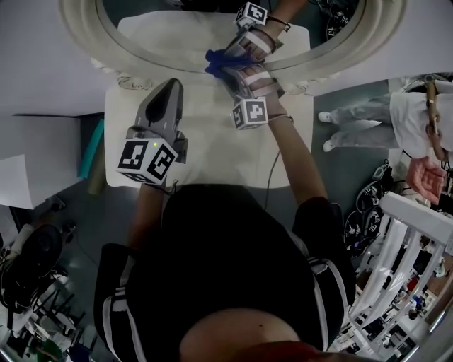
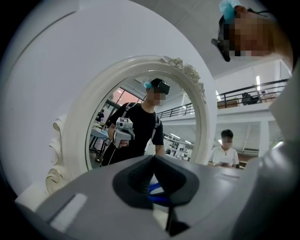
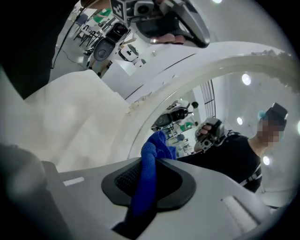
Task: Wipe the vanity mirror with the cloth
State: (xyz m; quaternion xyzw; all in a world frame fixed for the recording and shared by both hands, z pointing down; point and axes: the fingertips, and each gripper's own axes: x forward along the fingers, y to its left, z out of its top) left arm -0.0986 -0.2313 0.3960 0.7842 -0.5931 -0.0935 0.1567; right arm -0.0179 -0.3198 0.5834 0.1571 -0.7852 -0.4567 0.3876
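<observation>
Blue cloth [image 3: 145, 187] is pinched in the right gripper [image 3: 151, 165]. Its long axis runs forward along the jaws, and it bunches just past their tips. The vanity mirror [image 1: 163, 14] lies directly ahead of those tips, but contact with the glass cannot be confirmed. The right gripper is judged nearer the mirror. The left gripper [image 2: 153, 161], jaws pressed together and empty, hangs back from the mirror.

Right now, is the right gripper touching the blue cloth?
Touching. The right gripper view shows the right gripper clamping the blue cloth between its jaws, with the bunched end sticking out past them.
</observation>
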